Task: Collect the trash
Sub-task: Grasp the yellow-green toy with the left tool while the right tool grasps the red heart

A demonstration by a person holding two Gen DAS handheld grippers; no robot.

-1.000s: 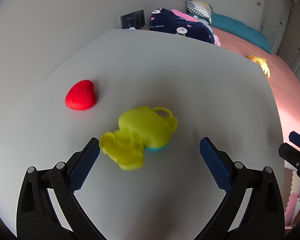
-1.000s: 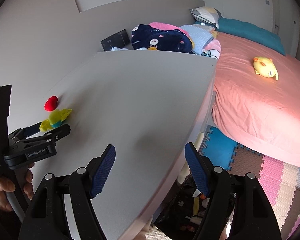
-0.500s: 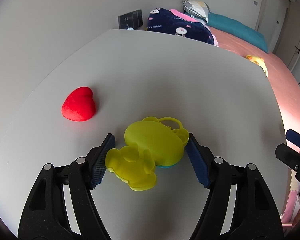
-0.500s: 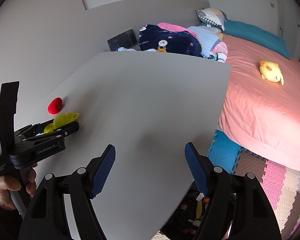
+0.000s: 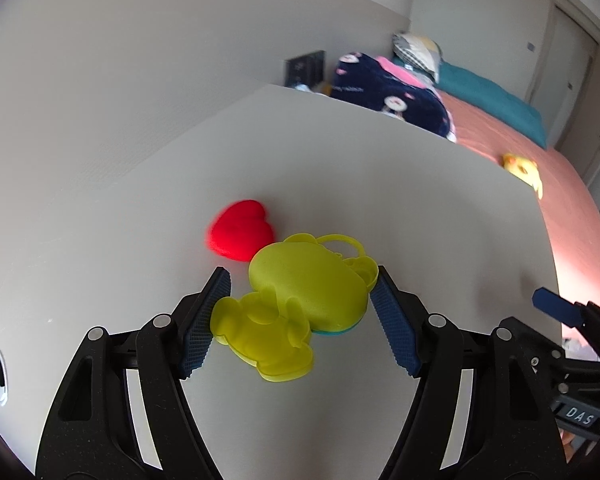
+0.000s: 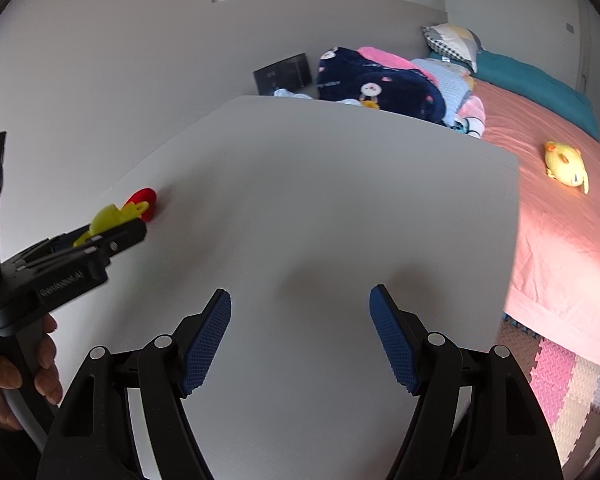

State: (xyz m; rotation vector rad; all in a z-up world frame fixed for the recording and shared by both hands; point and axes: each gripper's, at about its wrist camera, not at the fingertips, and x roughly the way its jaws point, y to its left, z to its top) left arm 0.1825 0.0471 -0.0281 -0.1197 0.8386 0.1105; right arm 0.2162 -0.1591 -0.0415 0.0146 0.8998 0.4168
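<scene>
Yellow-green toy [image 5: 300, 304] sitting crosswise between left gripper [image 5: 300, 322] pads, pinched, long axis spanning jaw gap; red heart [image 5: 240, 234] lying just beyond; right gripper [image 6: 300, 336] hanging spread, empty.

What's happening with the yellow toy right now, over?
Left gripper shut on yellow toy, lifted off the table. Right gripper open, empty. Red heart sits just behind the toy; nothing blocking.

Well beyond the jaws, a yellow plush toy [image 6: 566, 163] lies on the pink bed [image 6: 548, 216]; a navy blanket [image 6: 376, 84] sits bundled behind the surface [image 6: 340, 208].
</scene>
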